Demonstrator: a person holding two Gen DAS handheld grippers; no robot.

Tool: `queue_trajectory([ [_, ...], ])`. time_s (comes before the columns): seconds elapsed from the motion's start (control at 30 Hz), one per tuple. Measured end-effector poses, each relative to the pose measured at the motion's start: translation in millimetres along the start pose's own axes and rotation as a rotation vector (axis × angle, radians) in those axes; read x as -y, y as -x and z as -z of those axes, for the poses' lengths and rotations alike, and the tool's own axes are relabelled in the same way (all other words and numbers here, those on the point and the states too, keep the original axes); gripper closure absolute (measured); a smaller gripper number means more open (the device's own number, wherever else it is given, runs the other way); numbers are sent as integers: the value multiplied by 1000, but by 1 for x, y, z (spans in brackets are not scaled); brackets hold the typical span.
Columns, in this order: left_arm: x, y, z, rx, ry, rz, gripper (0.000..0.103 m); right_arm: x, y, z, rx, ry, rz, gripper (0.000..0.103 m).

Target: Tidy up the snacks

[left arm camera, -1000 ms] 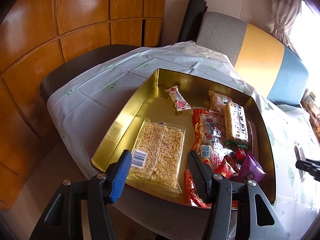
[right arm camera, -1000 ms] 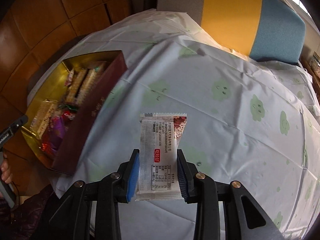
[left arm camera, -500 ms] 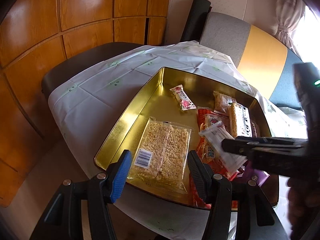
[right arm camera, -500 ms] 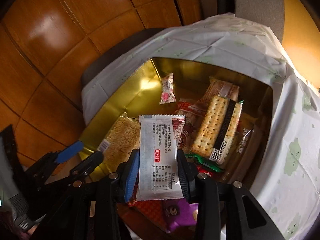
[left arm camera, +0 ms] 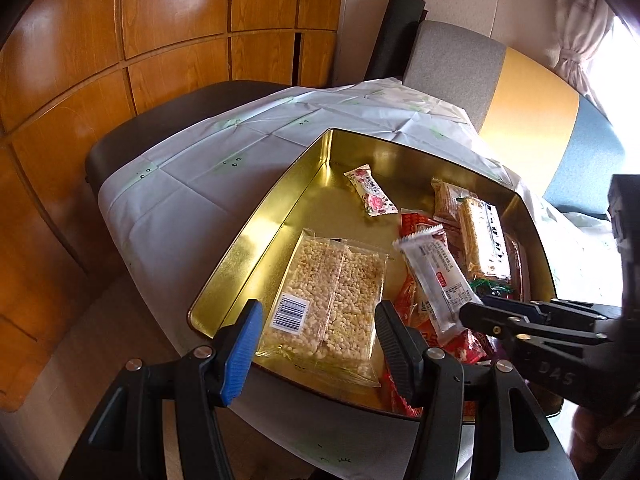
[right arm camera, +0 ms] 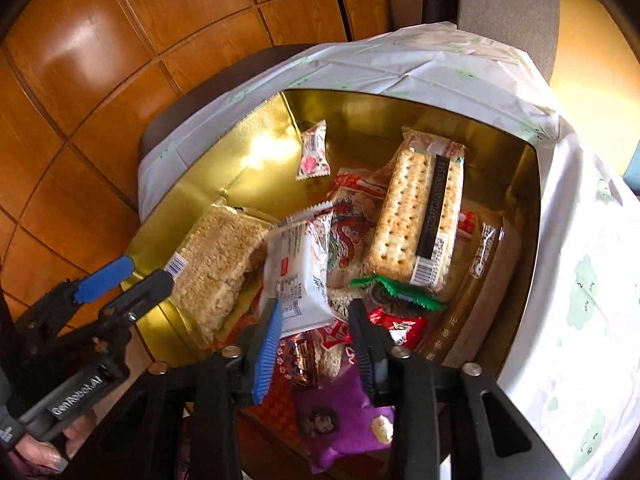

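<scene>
A gold tin tray (left arm camera: 256,248) on the table holds several snacks. A white snack packet (right arm camera: 298,272) lies tilted on the pile in the tray, its lower end between the fingers of my right gripper (right arm camera: 314,332), which is open around it. In the left wrist view the packet (left arm camera: 434,276) sticks out past the right gripper's tips (left arm camera: 476,312). My left gripper (left arm camera: 316,340) is open and empty at the tray's near edge, over a clear puffed-rice pack (left arm camera: 332,300). A cracker pack (right arm camera: 420,216) and a small pink candy (right arm camera: 314,152) also lie in the tray.
The tray (right arm camera: 532,184) sits on a white tablecloth with green prints (right arm camera: 588,280). A purple packet (right arm camera: 340,420) and red wrappers (right arm camera: 396,326) lie at the tray's near end. Wood wall panels (left arm camera: 120,60) stand to the left, and a grey, yellow and blue chair back (left arm camera: 528,108) behind.
My right gripper carried the white packet from over the tablecloth to the tray, lowered it onto the pile and opened. The packet has tilted. My left gripper has stayed put.
</scene>
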State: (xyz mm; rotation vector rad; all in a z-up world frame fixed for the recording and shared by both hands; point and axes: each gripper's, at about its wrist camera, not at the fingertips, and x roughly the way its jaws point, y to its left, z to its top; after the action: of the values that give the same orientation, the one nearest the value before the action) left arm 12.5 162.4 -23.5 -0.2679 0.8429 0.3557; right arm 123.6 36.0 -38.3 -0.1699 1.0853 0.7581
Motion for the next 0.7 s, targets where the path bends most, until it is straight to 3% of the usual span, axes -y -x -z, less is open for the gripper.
queue_trajectory([
  [0.3,3,3,0,5,-7,6,44,2,-13,-3,5,-22,22,79],
  [0.37,3,4,0,6,-8,7,44,2,-10,-1,4,-33,23,70],
  [0.47,6,6,1,13,-14,7,44,1,-2,3,17,-59,33,66],
  [0.7,12,14,2,40,-31,2,44,-2,28,20,115,-74,107,65],
])
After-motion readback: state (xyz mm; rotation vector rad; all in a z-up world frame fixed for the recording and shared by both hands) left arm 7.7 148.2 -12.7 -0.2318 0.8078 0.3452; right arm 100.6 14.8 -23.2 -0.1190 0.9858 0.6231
